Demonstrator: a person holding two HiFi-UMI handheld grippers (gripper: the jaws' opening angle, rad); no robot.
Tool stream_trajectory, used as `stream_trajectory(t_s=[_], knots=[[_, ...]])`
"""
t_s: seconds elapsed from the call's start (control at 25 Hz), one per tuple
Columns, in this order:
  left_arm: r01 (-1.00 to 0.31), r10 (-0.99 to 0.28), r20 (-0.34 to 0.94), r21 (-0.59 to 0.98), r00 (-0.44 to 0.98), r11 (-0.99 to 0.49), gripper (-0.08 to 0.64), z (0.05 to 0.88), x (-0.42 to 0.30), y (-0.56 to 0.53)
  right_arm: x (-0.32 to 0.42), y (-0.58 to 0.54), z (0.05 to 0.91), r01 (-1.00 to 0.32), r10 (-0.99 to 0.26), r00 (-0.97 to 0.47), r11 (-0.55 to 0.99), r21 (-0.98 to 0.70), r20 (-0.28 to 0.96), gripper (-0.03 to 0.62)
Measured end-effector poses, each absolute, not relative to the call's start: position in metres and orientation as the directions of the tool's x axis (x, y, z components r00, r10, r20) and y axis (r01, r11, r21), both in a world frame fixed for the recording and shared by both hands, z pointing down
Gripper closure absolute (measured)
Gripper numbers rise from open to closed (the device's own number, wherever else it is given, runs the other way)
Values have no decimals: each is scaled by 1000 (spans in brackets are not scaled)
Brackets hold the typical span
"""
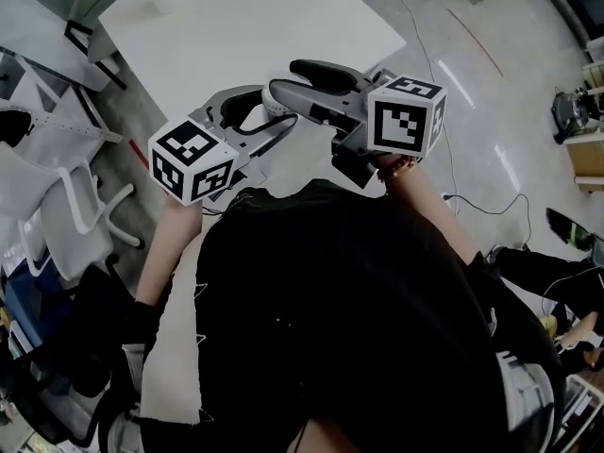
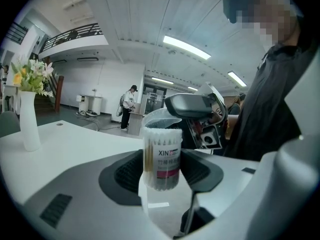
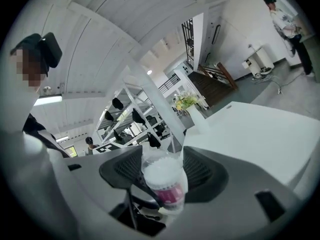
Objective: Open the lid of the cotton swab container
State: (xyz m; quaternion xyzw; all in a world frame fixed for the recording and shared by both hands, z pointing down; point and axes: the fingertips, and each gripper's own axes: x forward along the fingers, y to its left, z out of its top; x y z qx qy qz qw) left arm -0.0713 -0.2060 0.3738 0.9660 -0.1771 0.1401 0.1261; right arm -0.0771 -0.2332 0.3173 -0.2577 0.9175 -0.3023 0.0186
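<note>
A clear cotton swab container [image 2: 162, 159] with a pink-and-white label stands upright between the pads of my left gripper [image 2: 162, 171], which is shut on its body. In the right gripper view I look down on its clear lid [image 3: 161, 170] and the white swab tips under it. My right gripper [image 3: 162, 173] is shut on that lid from both sides. One of its fingers [image 2: 192, 104] shows just above the container in the left gripper view. In the head view both grippers [image 1: 269, 102] meet in front of the person's chest, above the table's near edge.
A white table [image 1: 245, 17] lies below the grippers, with a white vase of flowers [image 2: 27, 119] on it. White chairs [image 1: 66, 206] stand at its left. A cable runs over the floor [image 1: 491, 206] at the right. A person [image 2: 129, 106] stands far off.
</note>
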Motion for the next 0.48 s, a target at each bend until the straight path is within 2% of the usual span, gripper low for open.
stream_trajectory(t_s=[0.24, 0.48], knots=[[-357, -296, 305, 168, 905, -919, 318, 371, -75, -206, -74, -237, 314, -429, -499, -862, 628, -649, 87, 336], [-344, -286, 300, 165, 910, -924, 318, 369, -76, -202, -80, -233, 306, -300, -477, -878, 591, -749, -24, 331]])
